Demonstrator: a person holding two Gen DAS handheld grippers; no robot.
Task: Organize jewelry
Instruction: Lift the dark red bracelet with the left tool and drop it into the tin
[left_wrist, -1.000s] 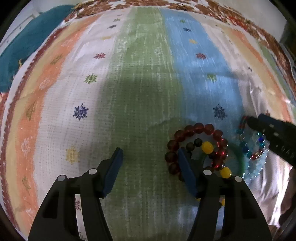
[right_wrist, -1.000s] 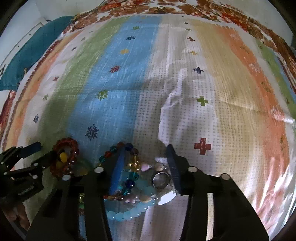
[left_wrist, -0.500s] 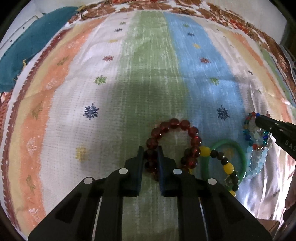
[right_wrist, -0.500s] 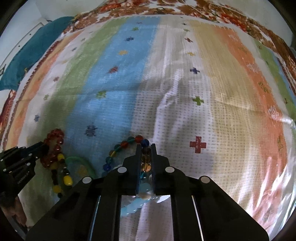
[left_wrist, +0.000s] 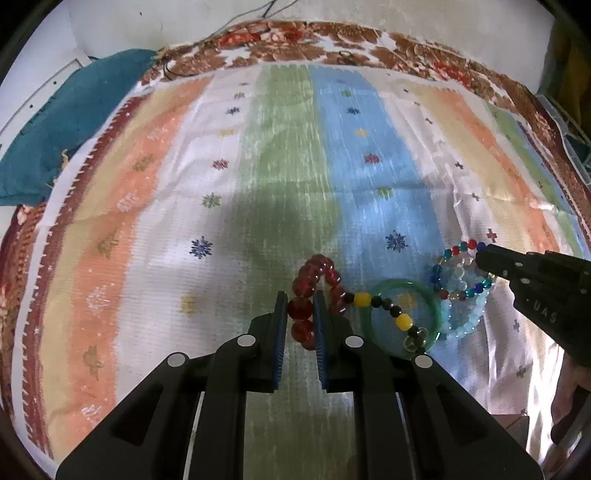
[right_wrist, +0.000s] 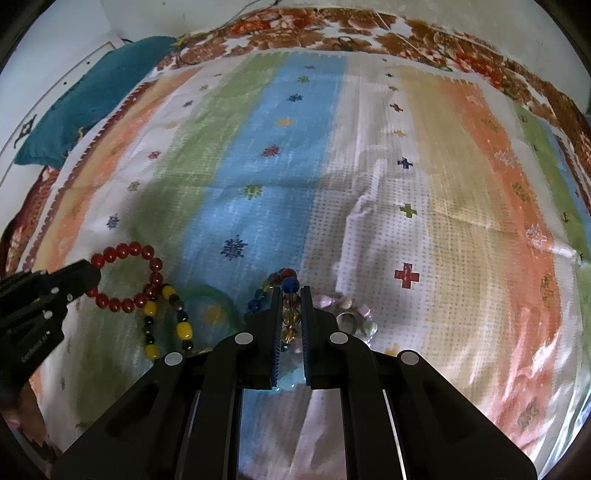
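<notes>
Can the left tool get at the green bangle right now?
Probably not: the left tool is shut on the red bead bracelet, and the black-and-yellow bead strand lies across the green bangle.

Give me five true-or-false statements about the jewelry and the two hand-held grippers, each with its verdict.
1. The left hand-held gripper is shut on the red bead bracelet. True.
2. The right hand-held gripper is open. False: it is shut on the multicolored bead bracelet.
3. The green bangle lies on the striped cloth. True.
4. The black-and-yellow bead strand lies apart from the bangle. False: it crosses it.
5. A silver ring lies beside the right gripper's fingers. True.
</notes>
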